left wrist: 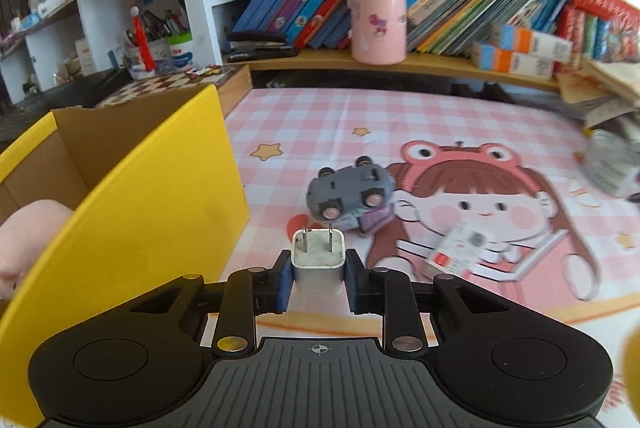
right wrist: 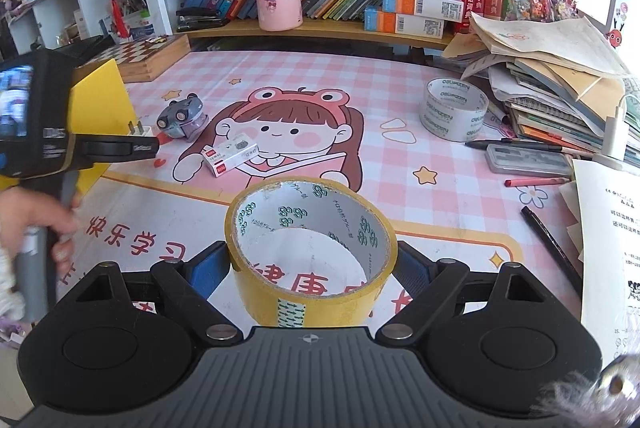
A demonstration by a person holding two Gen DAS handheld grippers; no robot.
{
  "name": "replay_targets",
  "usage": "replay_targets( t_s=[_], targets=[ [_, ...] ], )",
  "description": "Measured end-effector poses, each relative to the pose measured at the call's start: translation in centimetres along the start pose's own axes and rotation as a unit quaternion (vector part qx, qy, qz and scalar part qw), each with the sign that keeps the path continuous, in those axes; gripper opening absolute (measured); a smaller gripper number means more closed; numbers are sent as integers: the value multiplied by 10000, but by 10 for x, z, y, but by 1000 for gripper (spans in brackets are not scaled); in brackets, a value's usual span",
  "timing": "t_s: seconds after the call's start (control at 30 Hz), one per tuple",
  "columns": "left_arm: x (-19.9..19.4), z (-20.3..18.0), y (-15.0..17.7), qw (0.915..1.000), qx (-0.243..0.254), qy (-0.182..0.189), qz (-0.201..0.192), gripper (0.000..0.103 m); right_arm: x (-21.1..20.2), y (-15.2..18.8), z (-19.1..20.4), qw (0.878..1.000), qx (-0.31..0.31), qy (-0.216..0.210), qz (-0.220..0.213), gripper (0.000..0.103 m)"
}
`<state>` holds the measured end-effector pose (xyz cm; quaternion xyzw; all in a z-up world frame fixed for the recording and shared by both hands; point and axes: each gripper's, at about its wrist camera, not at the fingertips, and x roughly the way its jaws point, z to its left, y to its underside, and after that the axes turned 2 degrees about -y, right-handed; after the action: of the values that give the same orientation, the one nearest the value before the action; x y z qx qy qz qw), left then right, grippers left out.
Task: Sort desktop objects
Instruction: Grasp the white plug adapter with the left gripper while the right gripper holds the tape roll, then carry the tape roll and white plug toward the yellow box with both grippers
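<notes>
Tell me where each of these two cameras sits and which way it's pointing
Left wrist: on the left gripper, facing down-forward over the desk mat toward the bookshelf; jaws shut on a white charger plug, yellow box beside it.
Right wrist: on the right gripper, same heading; jaws grip a yellow tape roll; the left gripper and a hand show.
Shared: toy car, pink canister.

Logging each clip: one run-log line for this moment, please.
left claw: shut on charger plug | right claw: shut on yellow tape roll | yellow box: beside left claw
</notes>
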<state>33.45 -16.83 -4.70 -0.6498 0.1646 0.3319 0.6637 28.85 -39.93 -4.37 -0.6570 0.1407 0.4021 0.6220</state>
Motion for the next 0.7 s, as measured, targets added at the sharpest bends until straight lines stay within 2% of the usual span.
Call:
replay_targets(
  t_s=[0.33,0.7],
  targets=[
    [-74,13,5,9983,228,451,-280,25,7,-5,15,9999,-42,-112,-53,86],
    [-110,45,12,9955,130,909,-252,25,-4,-4,41,9997,-184,-144,-62,86]
  ],
)
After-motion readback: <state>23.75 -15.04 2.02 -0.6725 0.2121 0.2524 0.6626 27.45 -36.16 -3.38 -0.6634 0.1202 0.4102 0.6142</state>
